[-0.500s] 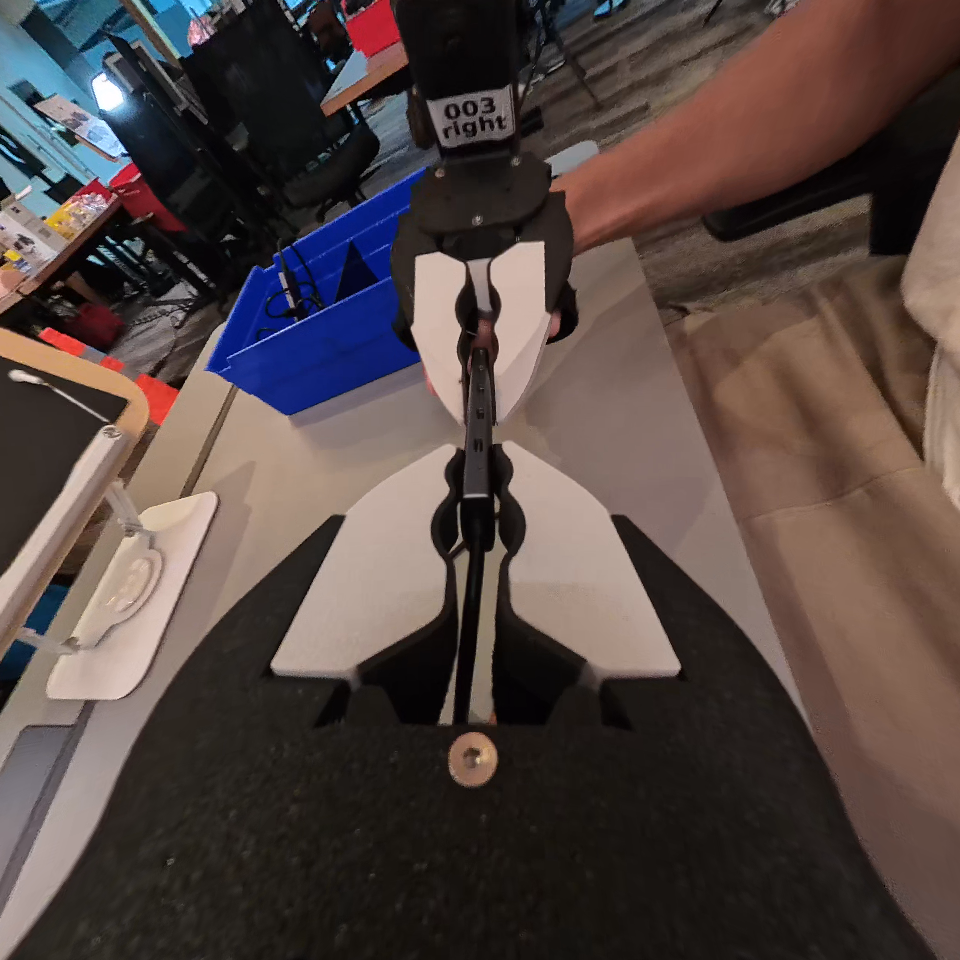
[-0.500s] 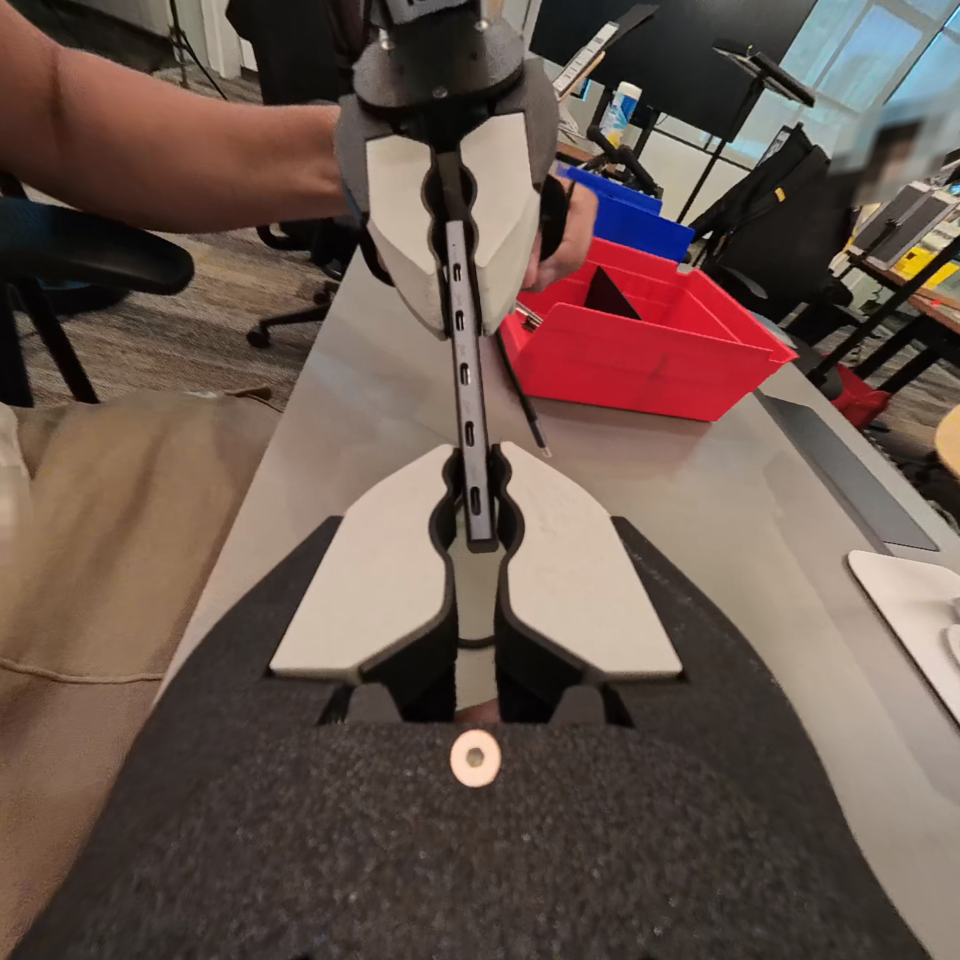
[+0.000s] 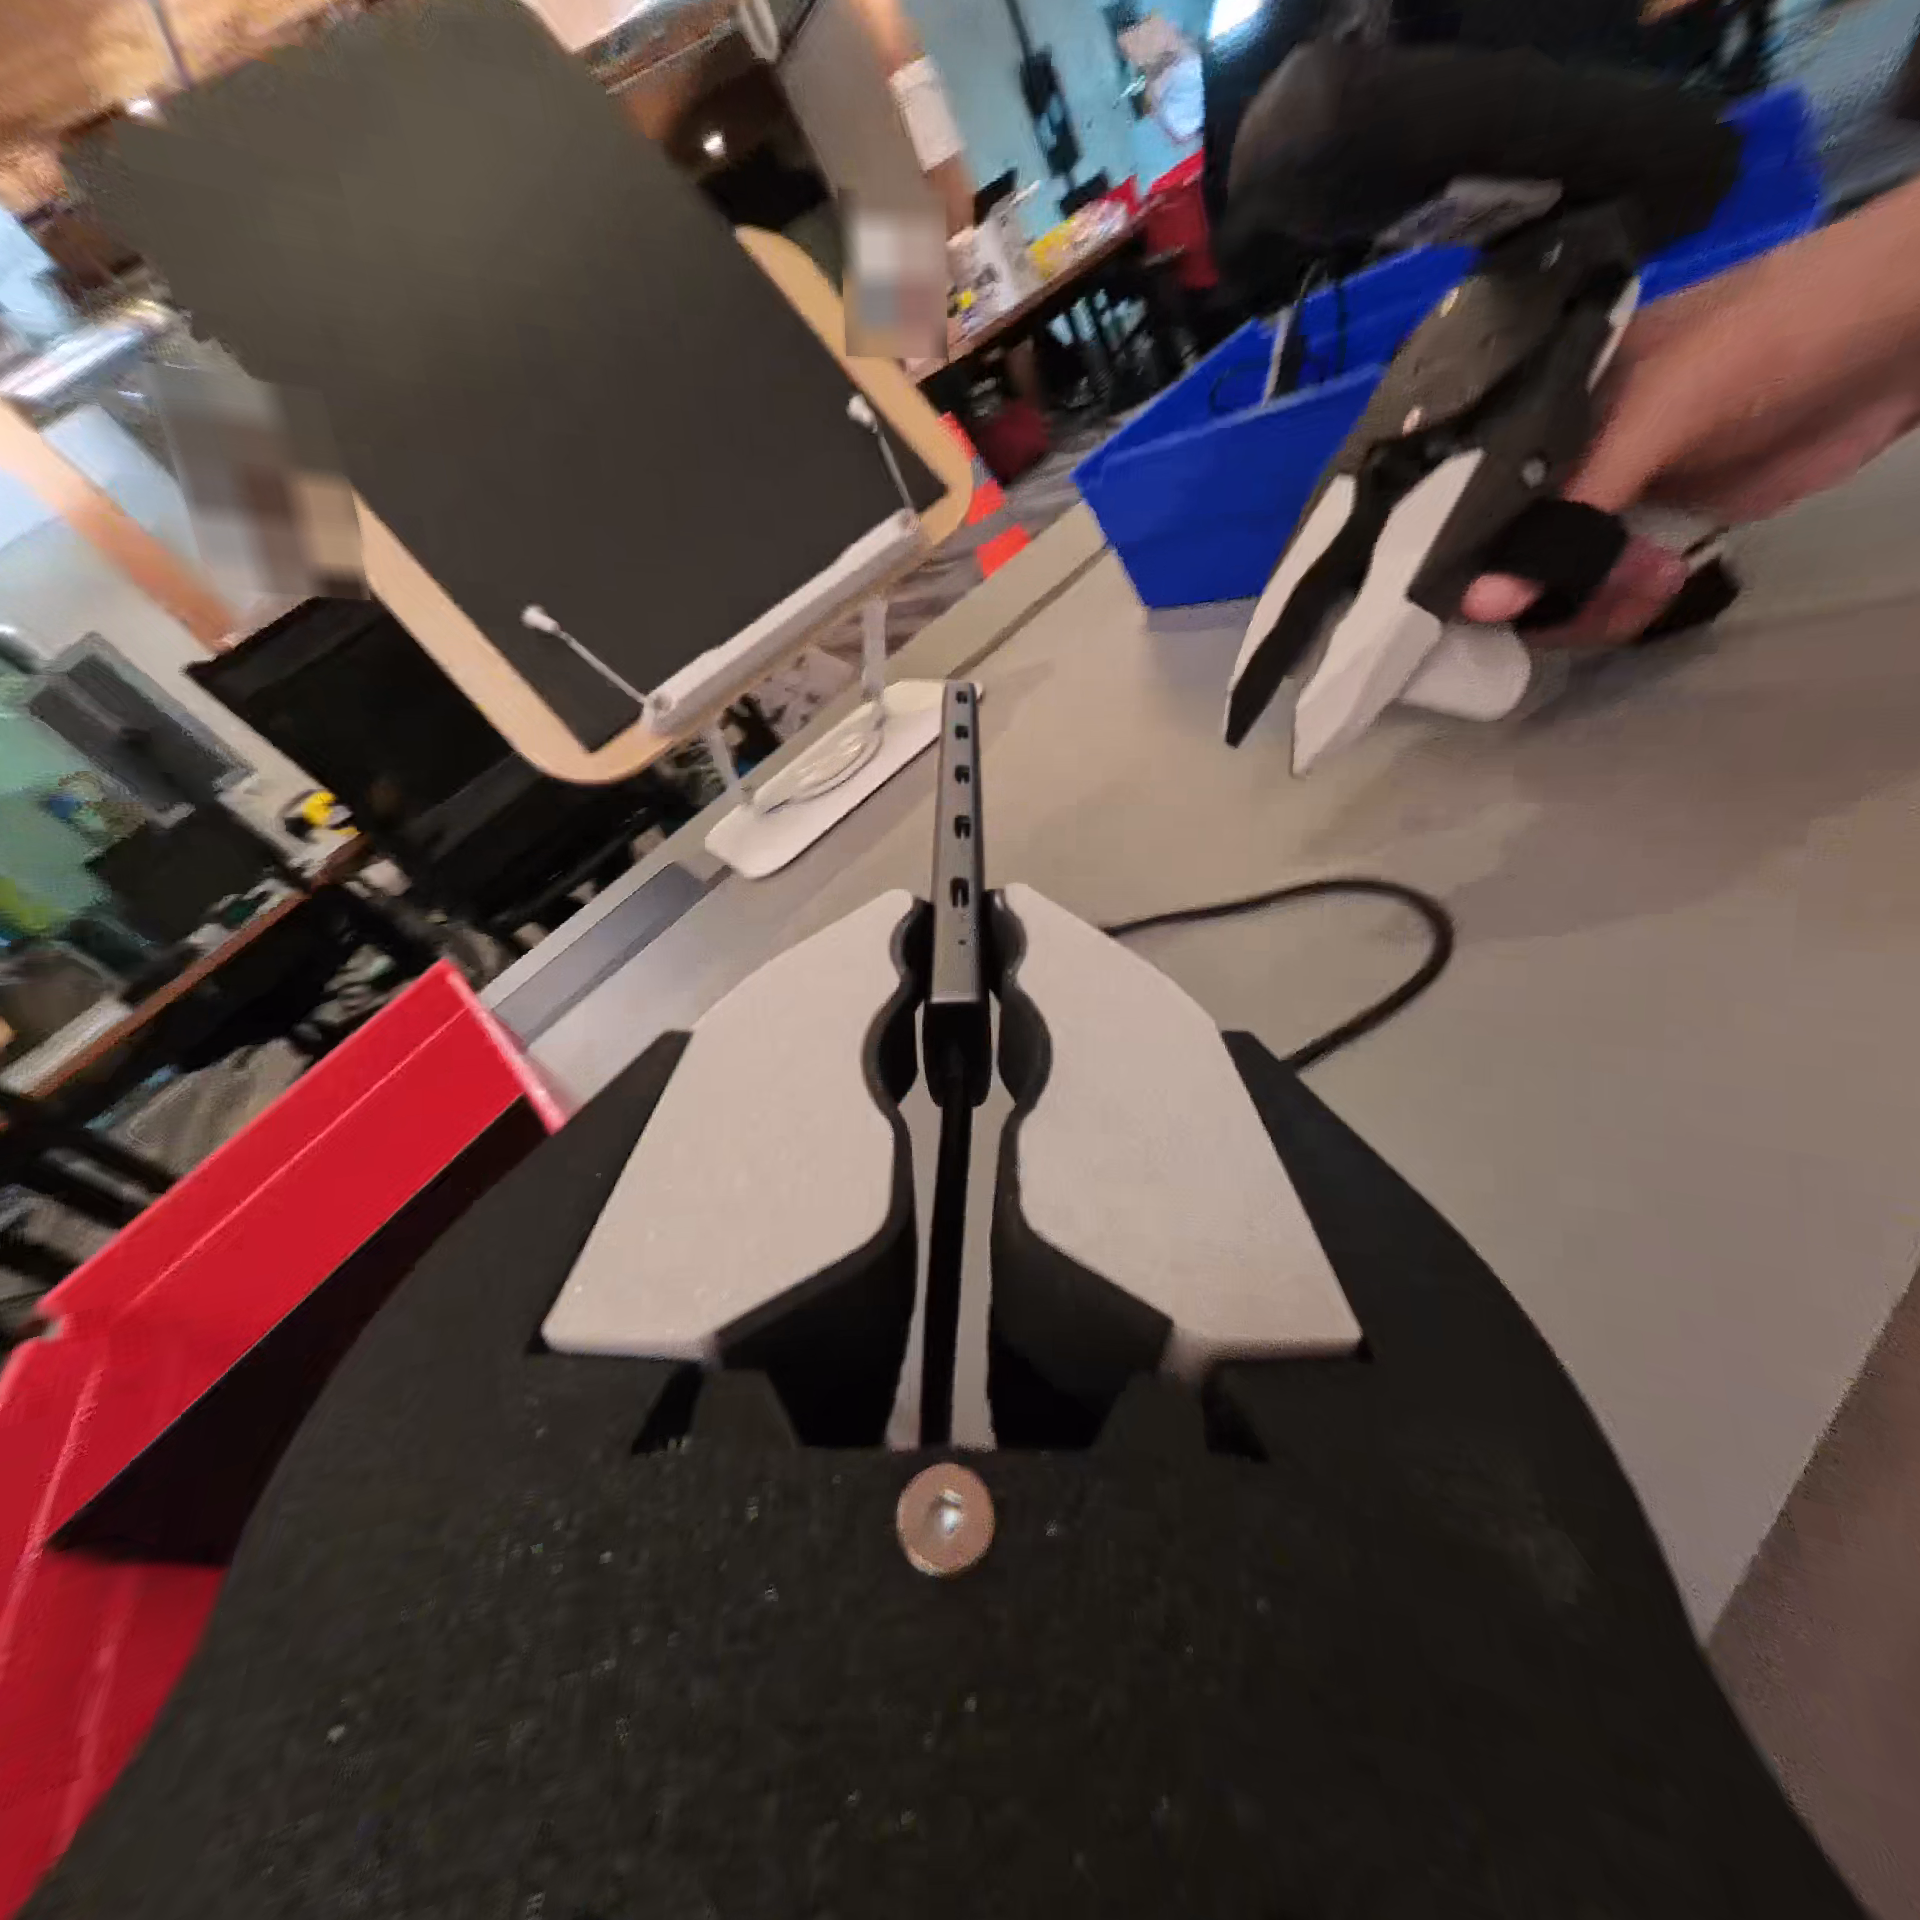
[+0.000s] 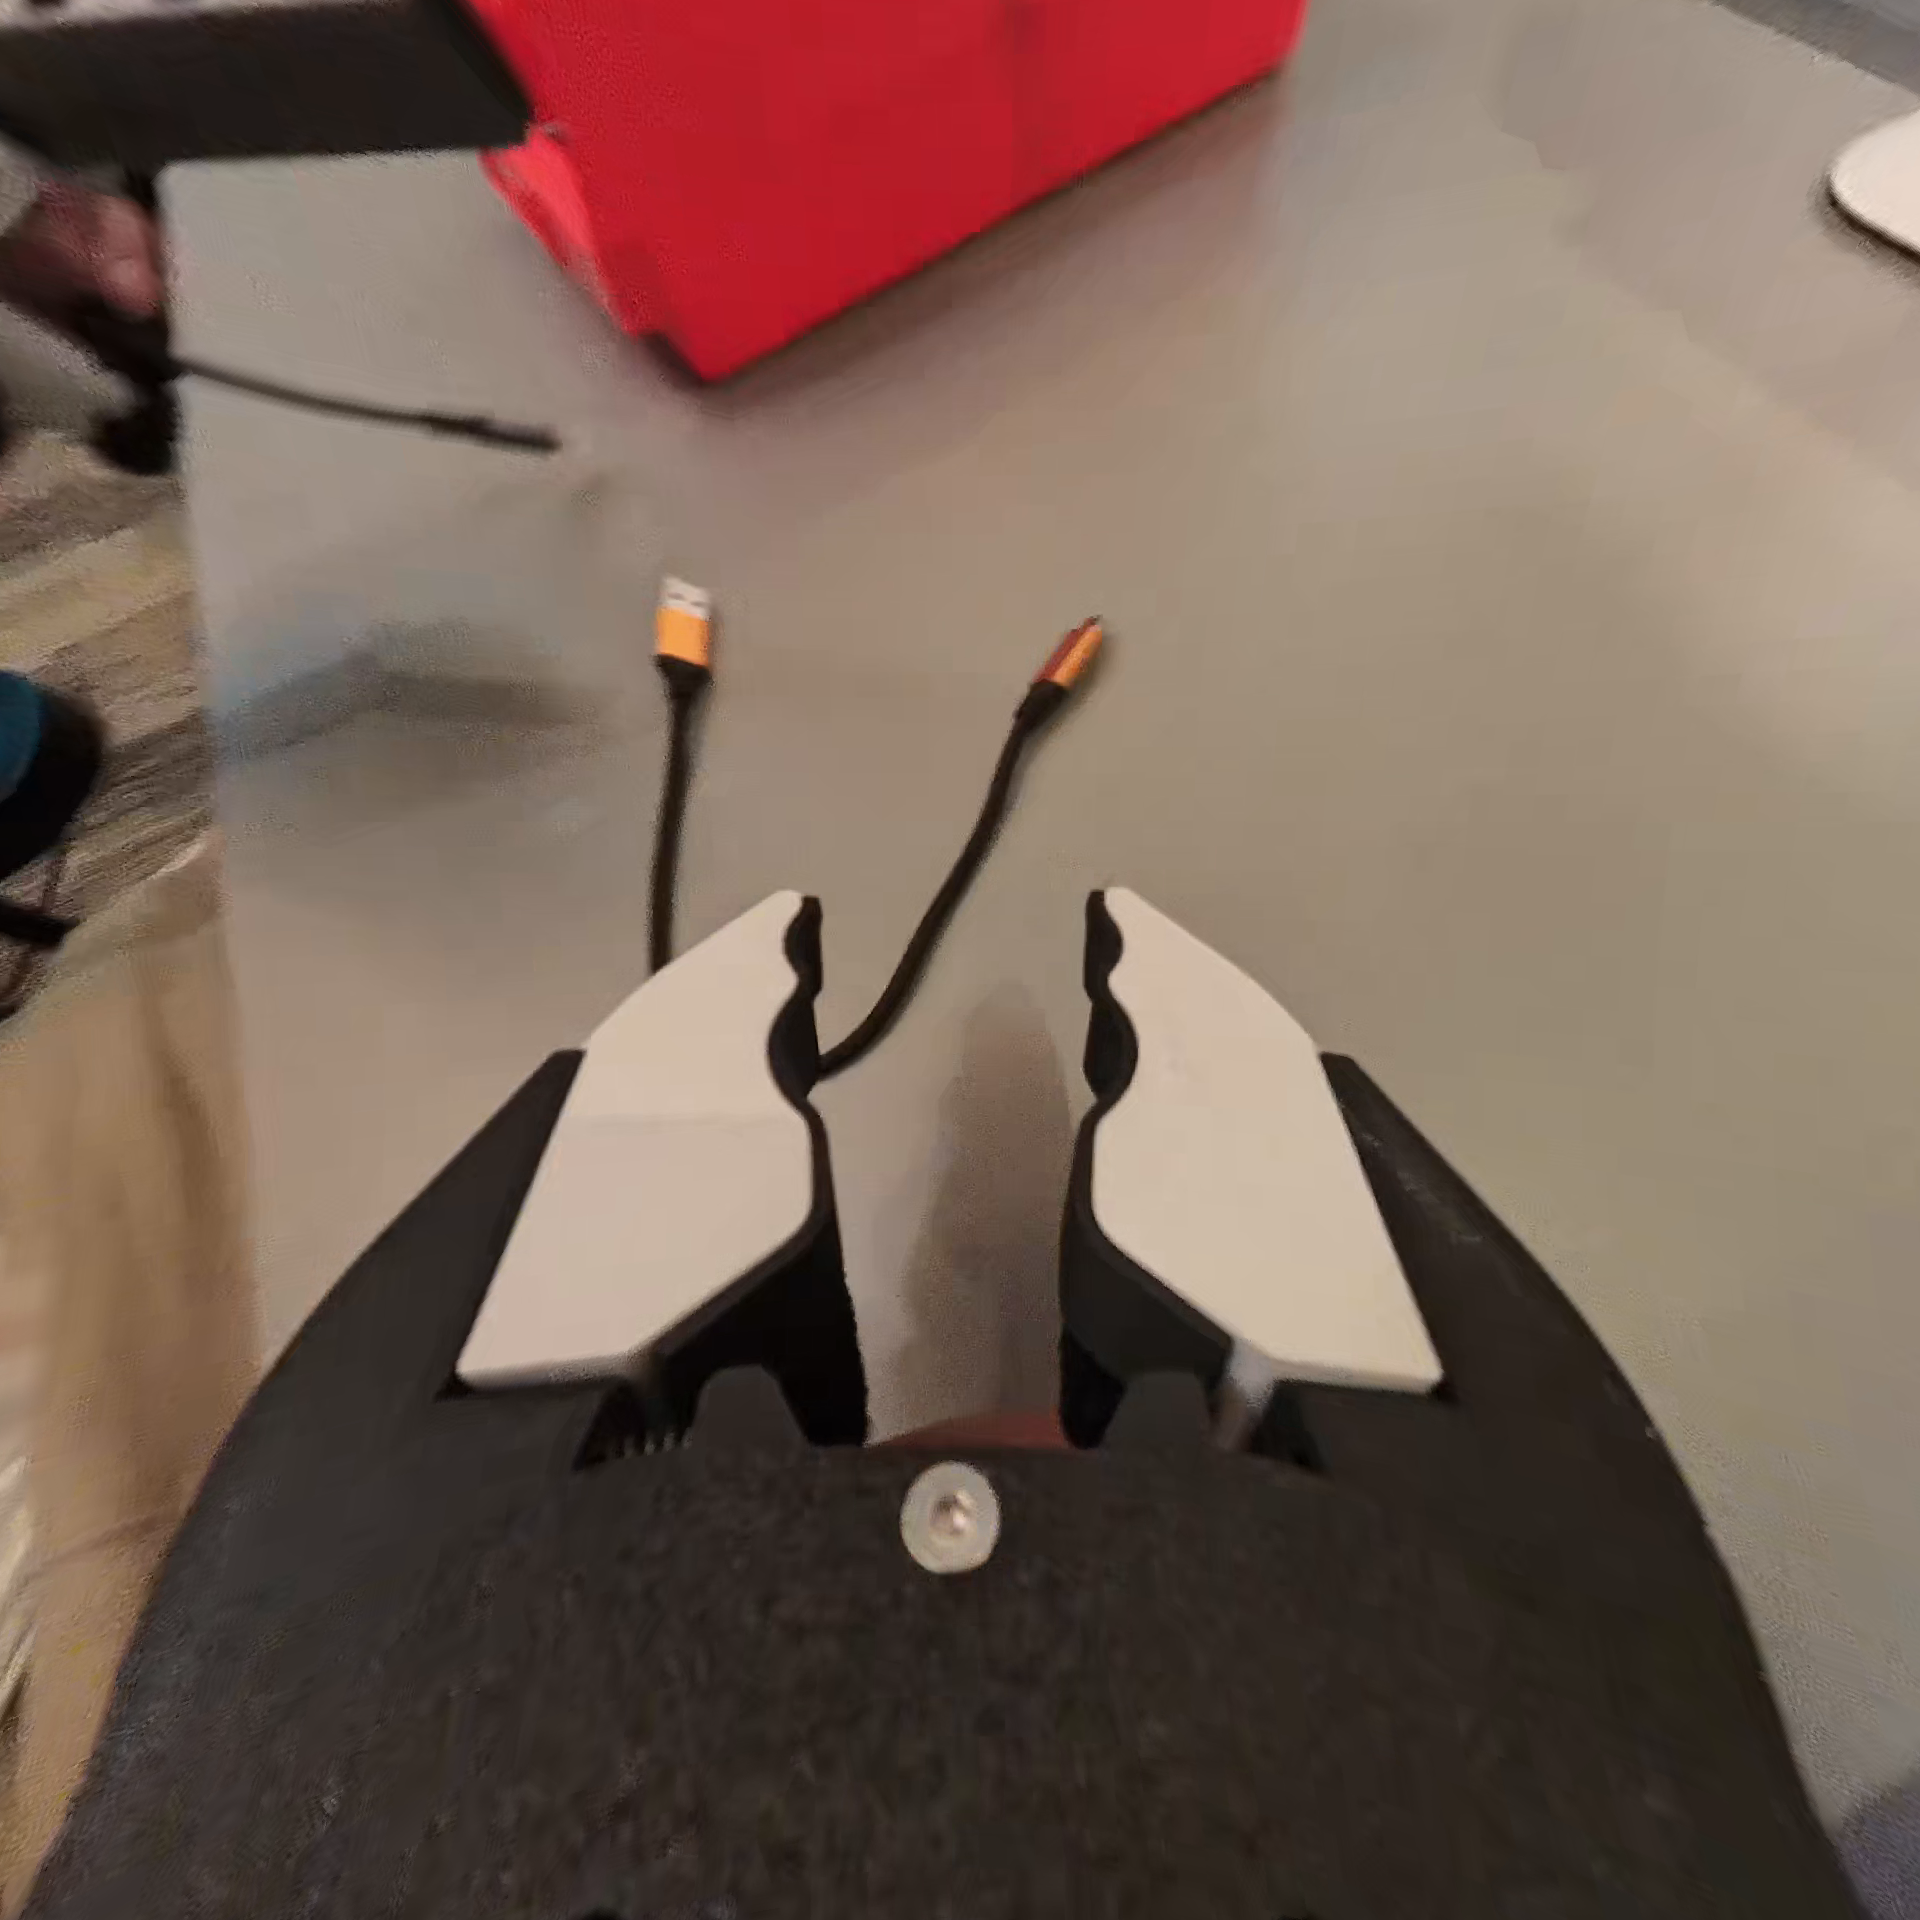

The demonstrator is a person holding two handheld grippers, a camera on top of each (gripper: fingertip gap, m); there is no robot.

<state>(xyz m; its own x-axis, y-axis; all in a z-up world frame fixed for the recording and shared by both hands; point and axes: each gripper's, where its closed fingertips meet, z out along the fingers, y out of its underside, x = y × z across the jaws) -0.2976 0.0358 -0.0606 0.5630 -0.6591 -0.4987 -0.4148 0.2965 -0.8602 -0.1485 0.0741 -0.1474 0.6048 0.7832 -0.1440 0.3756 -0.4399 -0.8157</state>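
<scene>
Hub (image 3: 957, 842), slim and dark grey with a row of ports along its edge, sits clamped between the fingers of the left gripper (image 3: 954, 940), held above the grey table (image 3: 1558, 1039); its black lead (image 3: 1382, 971) loops onto the surface. Right gripper (image 4: 951, 940) hangs empty, jaws parted, over a black cable (image 4: 940, 914) with orange plugs (both ends lying free). Red bin (image 4: 883, 166) stands beyond, blue bin (image 3: 1226, 499) farther off.

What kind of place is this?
Probably a shared lab or office workspace: a grey table with red and blue parts bins, and more cluttered desks behind.
</scene>
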